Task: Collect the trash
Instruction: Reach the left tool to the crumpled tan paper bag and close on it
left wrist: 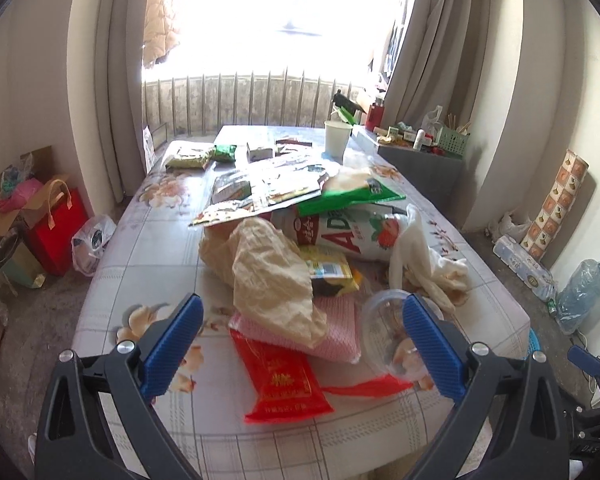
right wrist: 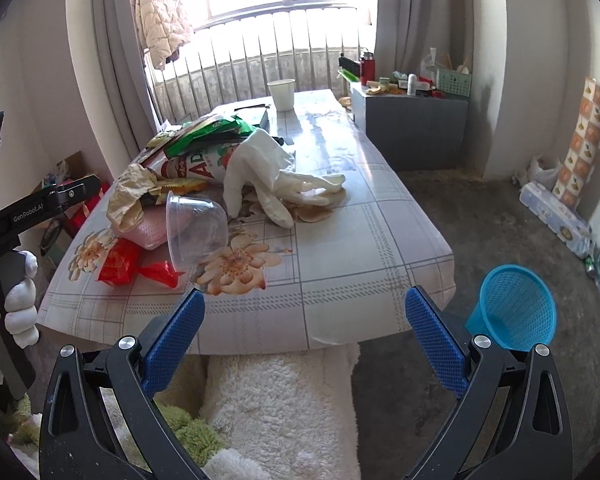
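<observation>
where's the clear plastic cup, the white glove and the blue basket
clear plastic cup [right wrist: 193, 232], right wrist view, on its side wall
white glove [right wrist: 259, 160], right wrist view, on the palm
blue basket [right wrist: 514, 312], right wrist view, on its mesh inside

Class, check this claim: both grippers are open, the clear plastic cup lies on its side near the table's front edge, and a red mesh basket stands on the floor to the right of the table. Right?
One detail is wrong: the mesh basket is blue, not red, as the right wrist view shows. The rest holds: the left gripper and right gripper are open, and the clear plastic cup lies on its side near the table's front edge.
</observation>
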Tool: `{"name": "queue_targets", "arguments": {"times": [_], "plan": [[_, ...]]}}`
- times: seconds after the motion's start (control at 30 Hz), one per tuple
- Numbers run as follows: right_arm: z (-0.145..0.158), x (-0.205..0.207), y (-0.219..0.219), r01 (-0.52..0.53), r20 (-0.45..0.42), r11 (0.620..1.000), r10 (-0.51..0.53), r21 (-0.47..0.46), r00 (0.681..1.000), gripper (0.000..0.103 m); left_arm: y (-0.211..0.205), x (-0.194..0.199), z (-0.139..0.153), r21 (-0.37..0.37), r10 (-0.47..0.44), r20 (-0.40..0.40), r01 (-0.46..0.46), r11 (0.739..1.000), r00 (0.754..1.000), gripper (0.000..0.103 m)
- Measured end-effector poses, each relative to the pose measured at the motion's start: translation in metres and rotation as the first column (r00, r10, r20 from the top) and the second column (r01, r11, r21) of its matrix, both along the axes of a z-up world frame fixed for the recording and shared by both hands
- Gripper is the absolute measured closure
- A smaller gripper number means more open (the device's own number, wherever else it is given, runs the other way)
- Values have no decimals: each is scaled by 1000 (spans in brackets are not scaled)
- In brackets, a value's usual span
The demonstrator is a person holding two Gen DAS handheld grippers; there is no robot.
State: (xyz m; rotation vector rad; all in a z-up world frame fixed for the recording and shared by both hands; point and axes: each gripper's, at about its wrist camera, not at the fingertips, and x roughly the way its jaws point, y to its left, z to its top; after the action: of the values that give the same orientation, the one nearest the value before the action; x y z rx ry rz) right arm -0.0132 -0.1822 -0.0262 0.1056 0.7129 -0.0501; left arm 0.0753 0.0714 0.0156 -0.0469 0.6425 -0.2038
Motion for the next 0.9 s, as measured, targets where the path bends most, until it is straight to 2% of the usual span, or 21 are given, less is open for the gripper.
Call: {"name": "queue_targets", "arguments": {"times": [0.1,0.2,0.4,0.47,0.57,0.7,0.87,0.9], "plan": [[2,21,13,-48,12,998,48,30,999,7,7,19,3,-20,-2,20,2,1000,1000,8],[1,44,27,-101,1,994,101,52,995,8,11,41,-2,-14,-12,1,12,1000,1000,14],[-5,83,47,-160,-36,981,165,113,986,20,9,76,-26,5,-44,-84,44,999,995,30],[-9,94,53,-173,-52,976,181,131,982,23,9,84,-34,16,-40,-111,42,999,993,40],[-17,108,62,-181,-98,975,195,130,976,33,14,94,-44,-7,-38,-149,38,999,988,53],[-24,118,71,-177,-155,982,186,73,970,54,22,98,-48,-29,-47,-178,42,999,983,71],[-24,114,74,-173,-181,985,174,19,968,65,29,94,-45,-34,-56,-170,51,998,984,94],[-24,112,75,-171,-183,985,169,5,969,76,31,93,-43,-41,-55,-163,49,998,985,96]]}}
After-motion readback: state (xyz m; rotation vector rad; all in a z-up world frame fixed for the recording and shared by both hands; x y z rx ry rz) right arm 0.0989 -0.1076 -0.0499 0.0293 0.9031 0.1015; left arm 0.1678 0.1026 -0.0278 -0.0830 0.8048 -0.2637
